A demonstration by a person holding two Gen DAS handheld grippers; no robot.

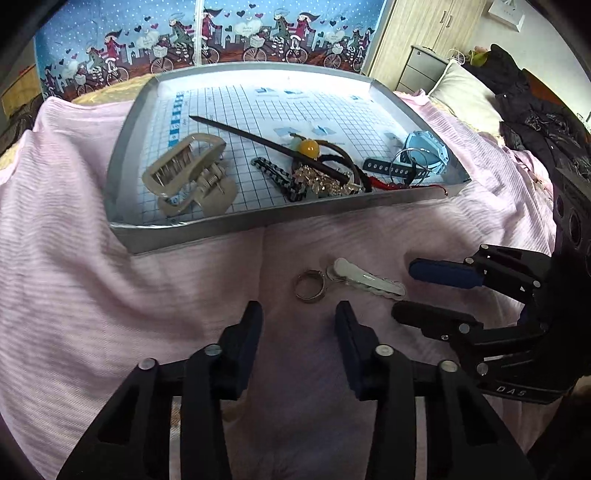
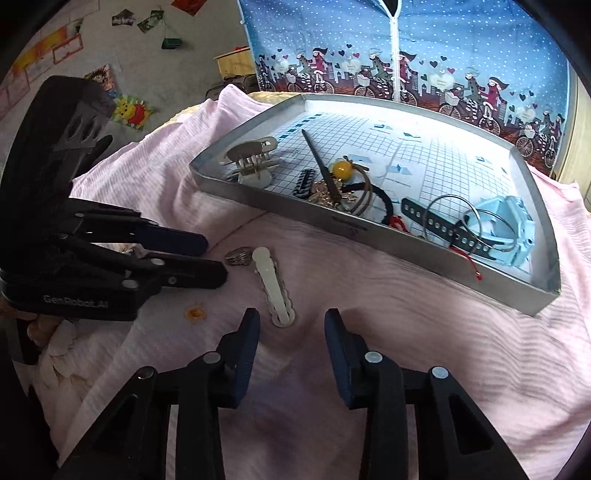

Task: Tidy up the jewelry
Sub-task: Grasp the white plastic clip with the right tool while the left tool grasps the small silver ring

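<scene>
A silver ring (image 1: 309, 287) (image 2: 238, 256) and a white hair clip (image 1: 369, 281) (image 2: 274, 288) lie on the pink blanket, in front of a grey tray (image 1: 258, 221) (image 2: 406, 251). The tray holds a beige claw clip (image 1: 192, 173) (image 2: 253, 158), a dark hair stick (image 1: 266, 142) (image 2: 317, 162), a yellow bead (image 1: 309, 148) (image 2: 341, 168), a checkered clip (image 1: 280, 177), gold jewelry (image 1: 325, 182), hair ties and a light blue watch (image 1: 424, 153) (image 2: 506, 225). My left gripper (image 1: 299, 317) (image 2: 216, 258) is open just short of the ring. My right gripper (image 2: 291, 325) (image 1: 402, 291) is open by the clip's near end.
The pink blanket (image 1: 110, 295) (image 2: 406, 350) covers a soft, wrinkled bed. A blue cartoon curtain (image 1: 221, 33) (image 2: 406, 55) hangs behind the tray. Dark clothes (image 1: 535, 110) and a pillow (image 1: 465, 92) lie at the right. A small orange stain (image 2: 194, 313) marks the blanket.
</scene>
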